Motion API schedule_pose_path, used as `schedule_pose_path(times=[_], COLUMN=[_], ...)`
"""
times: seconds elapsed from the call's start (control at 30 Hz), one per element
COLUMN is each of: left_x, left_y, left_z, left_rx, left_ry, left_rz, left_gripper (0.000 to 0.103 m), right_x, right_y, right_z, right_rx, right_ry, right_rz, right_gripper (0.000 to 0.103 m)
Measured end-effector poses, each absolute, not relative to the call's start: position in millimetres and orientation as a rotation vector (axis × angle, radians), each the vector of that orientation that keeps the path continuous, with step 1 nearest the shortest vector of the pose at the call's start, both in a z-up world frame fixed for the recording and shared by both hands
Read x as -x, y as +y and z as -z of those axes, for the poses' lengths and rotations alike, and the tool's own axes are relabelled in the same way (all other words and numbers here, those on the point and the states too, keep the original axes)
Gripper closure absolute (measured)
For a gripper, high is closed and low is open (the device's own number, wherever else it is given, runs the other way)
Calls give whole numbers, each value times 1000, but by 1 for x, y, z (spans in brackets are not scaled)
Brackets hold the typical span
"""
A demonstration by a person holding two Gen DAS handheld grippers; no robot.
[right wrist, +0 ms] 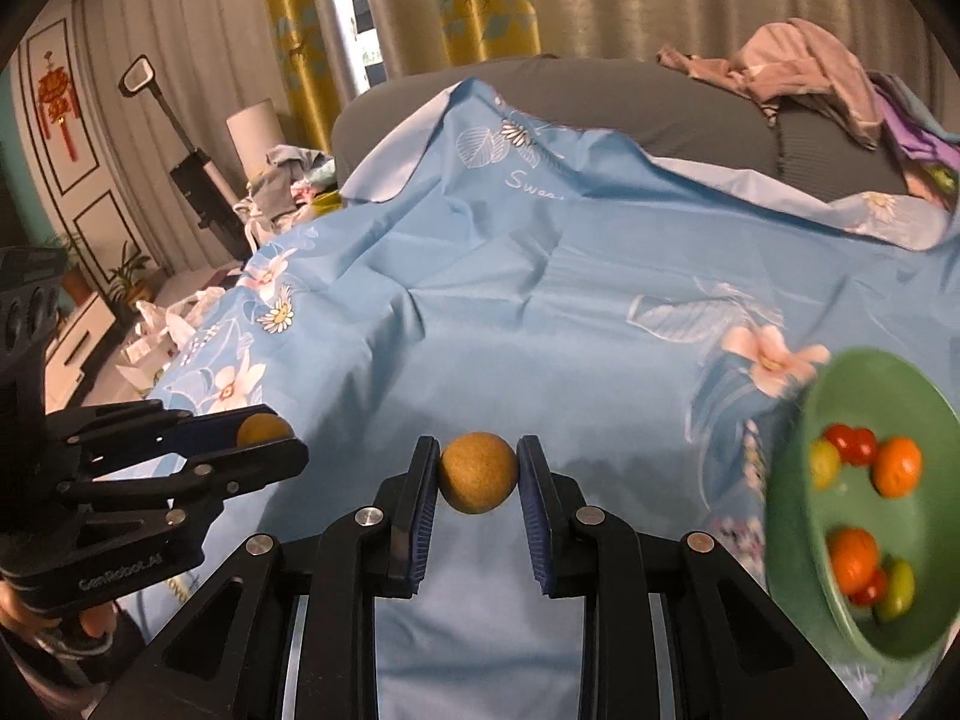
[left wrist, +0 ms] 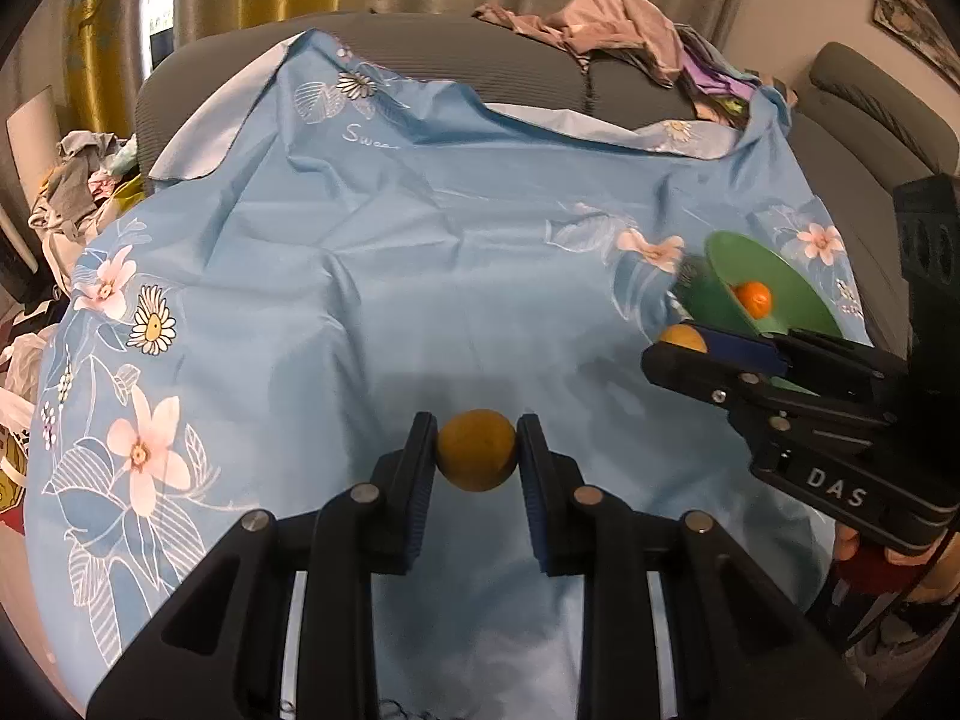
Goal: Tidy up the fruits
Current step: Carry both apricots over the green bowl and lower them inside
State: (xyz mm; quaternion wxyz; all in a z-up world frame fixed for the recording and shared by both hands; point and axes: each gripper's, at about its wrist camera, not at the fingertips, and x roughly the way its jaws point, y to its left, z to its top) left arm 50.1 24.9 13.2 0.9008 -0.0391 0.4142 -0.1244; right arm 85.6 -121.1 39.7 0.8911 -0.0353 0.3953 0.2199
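Observation:
My left gripper is shut on a round brown-yellow fruit above the blue flowered cloth. My right gripper is shut on a second round brown fruit. The right gripper shows at the right of the left wrist view, its fruit partly hidden. The left gripper shows at the left of the right wrist view with its fruit. A green bowl at the right holds oranges, small red fruits and yellow-green ones. The bowl looks blurred.
The cloth covers a grey sofa. Heaped clothes lie on the sofa back at the right. More clothes and bags are piled off the cloth's left edge. Curtains hang behind.

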Motion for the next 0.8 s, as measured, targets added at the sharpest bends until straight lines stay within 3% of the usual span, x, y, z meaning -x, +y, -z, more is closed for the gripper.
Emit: schedule_pose_path(times=[0.8], left_x=[-38], left_y=[-56], left_z=[-31], left_rx=[-29], left_ry=[849], left_rz=[373], left_gripper=[76], right_x=[-38], right_y=[-198], right_z=[-56], right_rx=[-9], right_ry=[754], right_rz=[-338], right_gripper=[75])
